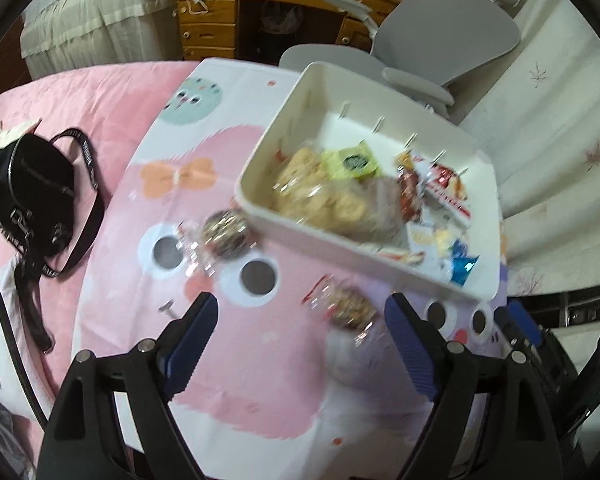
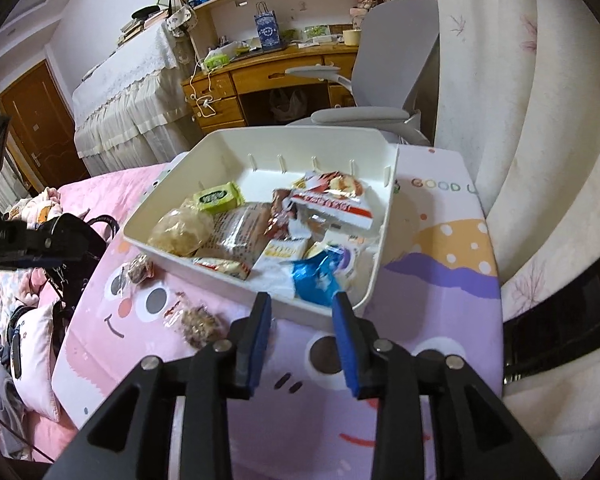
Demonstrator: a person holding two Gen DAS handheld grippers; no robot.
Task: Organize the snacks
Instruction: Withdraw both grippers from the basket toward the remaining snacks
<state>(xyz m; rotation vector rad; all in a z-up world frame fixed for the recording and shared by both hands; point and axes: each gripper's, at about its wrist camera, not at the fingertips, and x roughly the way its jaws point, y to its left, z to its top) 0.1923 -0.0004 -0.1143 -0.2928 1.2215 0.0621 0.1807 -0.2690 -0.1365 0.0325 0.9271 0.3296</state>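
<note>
A white bin (image 1: 284,120) (image 2: 300,144) stands on the cartoon-print table (image 1: 260,360) and holds several wrapped snacks, among them a green packet (image 2: 218,198), a red-and-white packet (image 2: 332,200) and a blue packet (image 2: 316,280). Two clear-wrapped nut snacks lie loose on the table left of the bin: one (image 1: 224,232) (image 2: 140,268) by its corner, the other (image 1: 348,308) (image 2: 198,322) nearer me. My left gripper (image 1: 302,304) hangs open wide above the nearer one, not touching it. At the bin's near wall my right gripper (image 2: 302,300) is open a little, with nothing between its pads.
A black shoulder bag (image 1: 36,192) lies on the pink bedding left of the table. Behind the bin stand a grey office chair (image 1: 444,40) and a wooden desk (image 1: 220,8). A pale curtain (image 2: 540,160) hangs along the table's right edge.
</note>
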